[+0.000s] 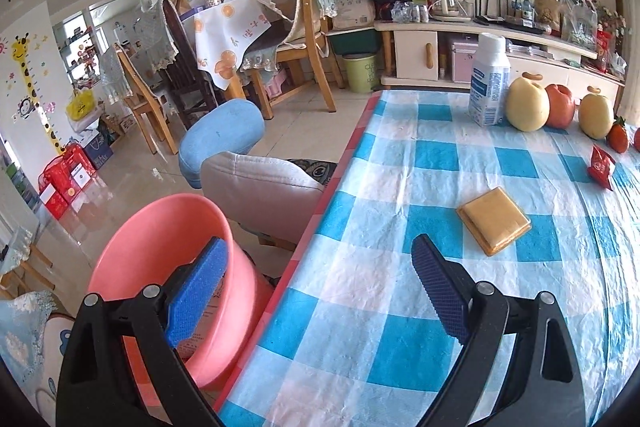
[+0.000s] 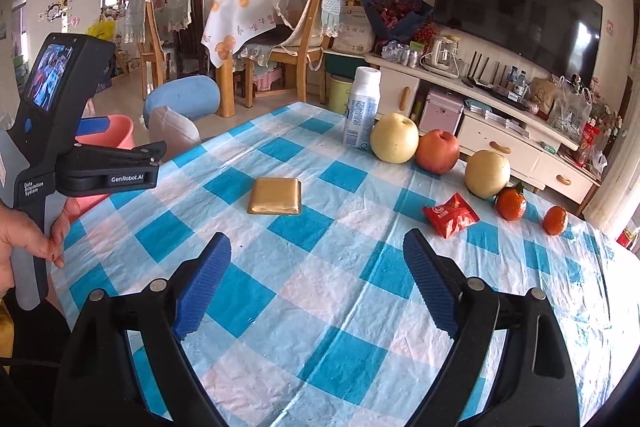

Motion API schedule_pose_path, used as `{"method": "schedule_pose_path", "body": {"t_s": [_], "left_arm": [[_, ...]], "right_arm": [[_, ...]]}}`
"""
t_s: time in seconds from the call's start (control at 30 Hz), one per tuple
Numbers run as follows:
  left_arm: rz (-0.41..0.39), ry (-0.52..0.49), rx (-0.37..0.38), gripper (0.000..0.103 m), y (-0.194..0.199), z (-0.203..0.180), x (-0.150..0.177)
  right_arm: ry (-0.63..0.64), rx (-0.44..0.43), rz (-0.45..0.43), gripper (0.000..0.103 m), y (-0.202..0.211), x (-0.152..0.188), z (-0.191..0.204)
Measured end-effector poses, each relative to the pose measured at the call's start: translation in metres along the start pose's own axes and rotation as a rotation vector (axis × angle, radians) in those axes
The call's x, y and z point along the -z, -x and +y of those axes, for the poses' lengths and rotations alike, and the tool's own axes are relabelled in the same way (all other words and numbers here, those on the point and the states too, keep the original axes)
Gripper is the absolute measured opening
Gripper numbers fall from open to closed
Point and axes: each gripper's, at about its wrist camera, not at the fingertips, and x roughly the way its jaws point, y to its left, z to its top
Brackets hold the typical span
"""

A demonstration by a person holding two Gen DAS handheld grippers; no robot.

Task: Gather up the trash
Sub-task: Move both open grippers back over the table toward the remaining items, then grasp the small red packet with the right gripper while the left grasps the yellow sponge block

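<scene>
Two trash items lie on the blue-and-white checked tablecloth (image 2: 320, 327): a flat gold packet (image 2: 275, 195) near the middle and a red snack wrapper (image 2: 451, 215) well to its right, beside the fruit row of two yellow pears (image 2: 394, 138), a red apple (image 2: 437, 151) and two small oranges (image 2: 511, 203), with a white bottle (image 2: 360, 113) at the row's far end. A pink bucket (image 1: 172, 267) stands below the table's left edge. Left gripper (image 1: 320, 267), jaws spread wide and empty, straddles the bucket rim and table edge; right gripper (image 2: 316, 267), jaws likewise spread and empty, hangs over bare cloth short of the gold packet.
</scene>
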Motion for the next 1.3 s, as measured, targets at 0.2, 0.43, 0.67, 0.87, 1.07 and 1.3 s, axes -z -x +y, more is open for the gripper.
{"method": "schedule_pose_path", "body": {"t_s": [0.2,0.43,0.67,0.87,1.07,1.3], "left_arm": [[0.021,-0.006,0.061,0.092,-0.002,-0.015,0.0],[0.05,0.064,0.21,0.092,-0.009,-0.023,-0.001],[0.083,0.08,0.347,0.092,-0.021,-0.047,-0.004],[0.124,0.036,0.398,0.092,-0.034,-0.084,-0.007],[0.179,0.052,0.407,0.092,-0.055,-0.103,-0.012],[0.213,0.068,0.382,0.092,-0.076,-0.115,-0.015]], "right_arm": [[-0.064,0.033,-0.002,0.089,0.001,0.0,-0.032],[-0.21,0.101,-0.008,0.089,0.004,0.001,-0.091],[-0.383,0.183,0.016,0.089,-0.009,0.011,-0.164],[-0.501,0.137,0.074,0.089,-0.047,0.023,-0.198],[-0.545,0.052,0.106,0.089,-0.085,0.026,-0.202],[-0.533,0.029,0.153,0.089,-0.127,0.025,-0.205]]}}
